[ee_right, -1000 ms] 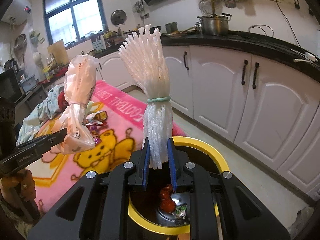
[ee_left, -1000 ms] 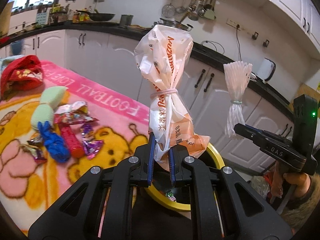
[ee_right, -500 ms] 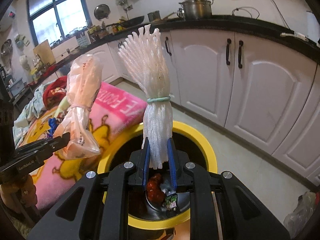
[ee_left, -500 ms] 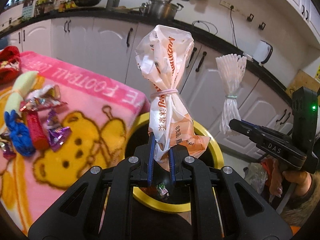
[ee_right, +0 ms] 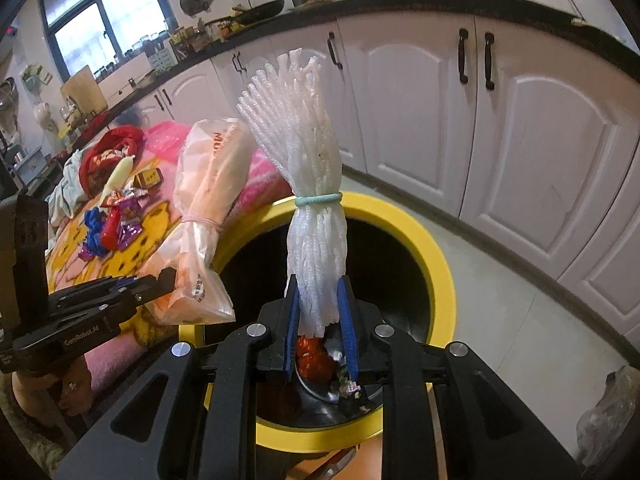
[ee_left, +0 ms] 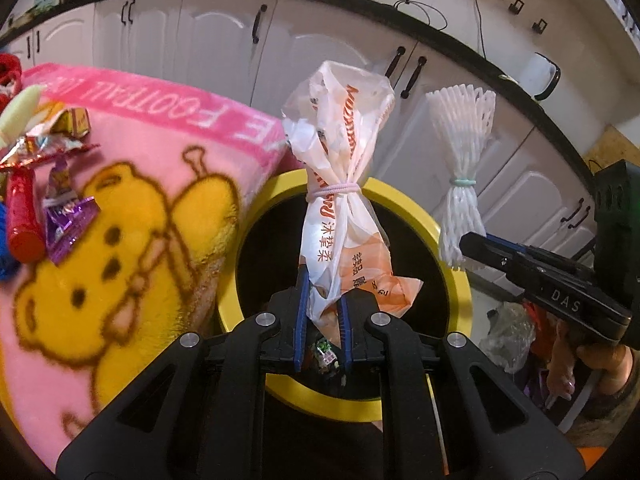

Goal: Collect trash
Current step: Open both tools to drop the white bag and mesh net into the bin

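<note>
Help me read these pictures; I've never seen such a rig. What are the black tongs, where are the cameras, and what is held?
No robot: a person holds two hand grippers, each carrying a fisheye camera that looks along its fingers. In the left view, the left gripper pinches a tied orange-and-white plastic bag. In the right view, the right gripper pinches a banded white foam fruit net. Both hang over a yellow-rimmed trash bin already holding wrappers. More candy wrappers lie on the pink bear blanket.

1. Our left tongs [ee_left: 322,320]: black frame, blue pads [ee_left: 298,316], silver screws [ee_left: 264,319].
2. Our right tongs [ee_right: 320,320]: identical; side printed "DAS".
3. Bare skin on our right hand [ee_left: 600,364].
</note>
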